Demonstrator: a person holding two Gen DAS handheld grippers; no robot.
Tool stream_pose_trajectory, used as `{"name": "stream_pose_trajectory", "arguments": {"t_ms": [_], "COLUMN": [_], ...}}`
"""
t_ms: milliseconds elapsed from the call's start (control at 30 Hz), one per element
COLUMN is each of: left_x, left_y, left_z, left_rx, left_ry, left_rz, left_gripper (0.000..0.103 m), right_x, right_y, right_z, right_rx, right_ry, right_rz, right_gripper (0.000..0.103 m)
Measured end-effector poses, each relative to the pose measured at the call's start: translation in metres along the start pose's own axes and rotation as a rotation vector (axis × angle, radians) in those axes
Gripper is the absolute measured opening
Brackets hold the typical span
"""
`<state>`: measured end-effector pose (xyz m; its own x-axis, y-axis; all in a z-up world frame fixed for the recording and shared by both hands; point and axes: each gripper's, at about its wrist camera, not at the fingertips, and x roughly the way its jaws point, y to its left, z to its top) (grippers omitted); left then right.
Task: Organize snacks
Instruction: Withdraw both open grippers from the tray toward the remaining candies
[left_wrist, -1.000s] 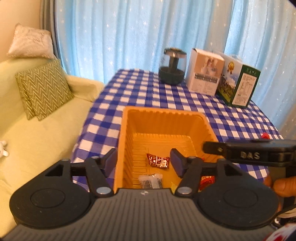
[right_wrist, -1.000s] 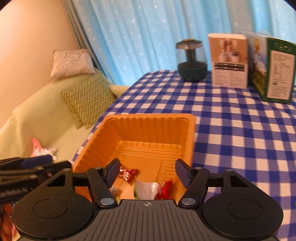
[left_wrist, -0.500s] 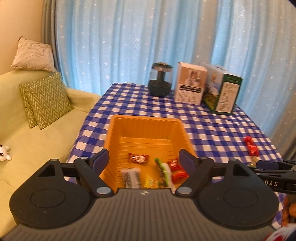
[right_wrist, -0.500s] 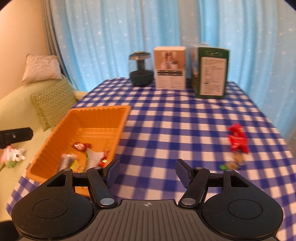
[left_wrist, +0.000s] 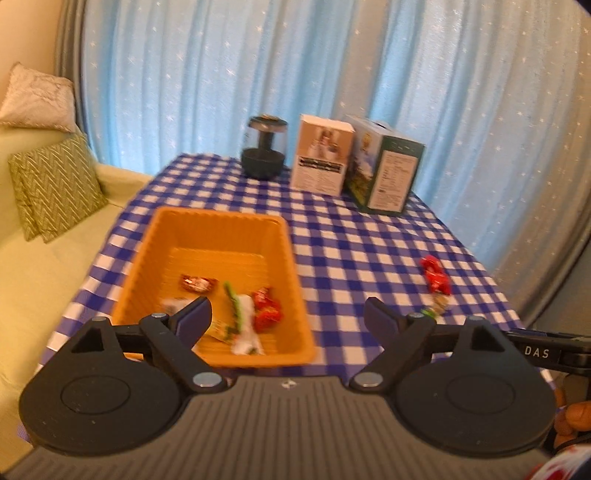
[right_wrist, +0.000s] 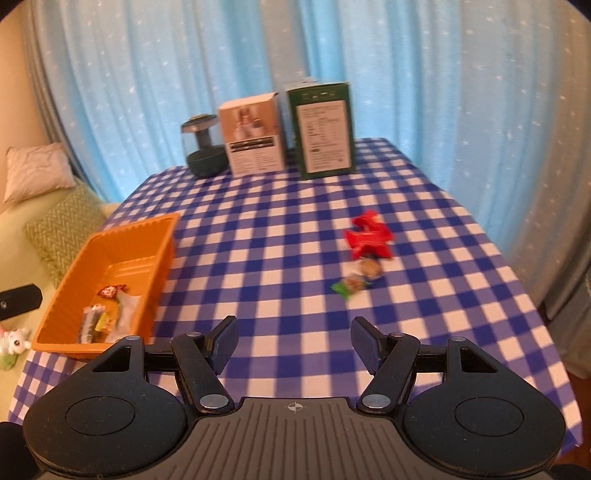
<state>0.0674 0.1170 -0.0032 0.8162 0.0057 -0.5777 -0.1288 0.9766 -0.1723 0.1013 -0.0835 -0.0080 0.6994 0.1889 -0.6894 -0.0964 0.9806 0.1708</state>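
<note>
Red crinkled snack wrapper (right_wrist: 367, 238) lies ahead and slightly right of the empty, half-open right gripper (right_wrist: 293, 341), nearer than the wide-open, empty left gripper (left_wrist: 287, 321).

Orange tray (left_wrist: 295, 280), blue-and-white checked tablecloth (right_wrist: 280, 236), red snack wrapper (right_wrist: 367, 240), star-speckled blue curtain (left_wrist: 221, 81)

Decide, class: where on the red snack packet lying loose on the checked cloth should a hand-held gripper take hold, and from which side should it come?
Probably across the red snack packet at its narrow middle, coming from above. It lies flat on the tablecloth, so only its side edges offer purchase. Small candies sit close on its near side, so a low approach risks nudging them.
</note>
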Motion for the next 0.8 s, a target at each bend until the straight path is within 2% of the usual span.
{"name": "stream_pose_trajectory", "arguments": {"t_ms": [167,367,800], "left_x": [0.002,0.011,0.033], "left_y": [-0.020,-0.047,-0.085], "left_z": [-0.003,-0.009,-0.014], "left_rx": [-0.017,0.032,0.109], "left_ry": [0.015,0.056,0.105], "left_rz": [-0.064,-0.115,-0.167], "left_gripper": [0.091,0.091,0.091], "right_x": [-0.015,-0.026,-0.023], "right_y": [-0.020,-0.041,-0.073], "right_z": [-0.005,-0.008,-0.008], "right_rx": [0.026,0.060,0.122], "right_ry": [-0.013,-0.019,0.000], "right_rz": [-0.019,-0.054,-0.093], "right_gripper": [0.067,0.067,0.067]}}
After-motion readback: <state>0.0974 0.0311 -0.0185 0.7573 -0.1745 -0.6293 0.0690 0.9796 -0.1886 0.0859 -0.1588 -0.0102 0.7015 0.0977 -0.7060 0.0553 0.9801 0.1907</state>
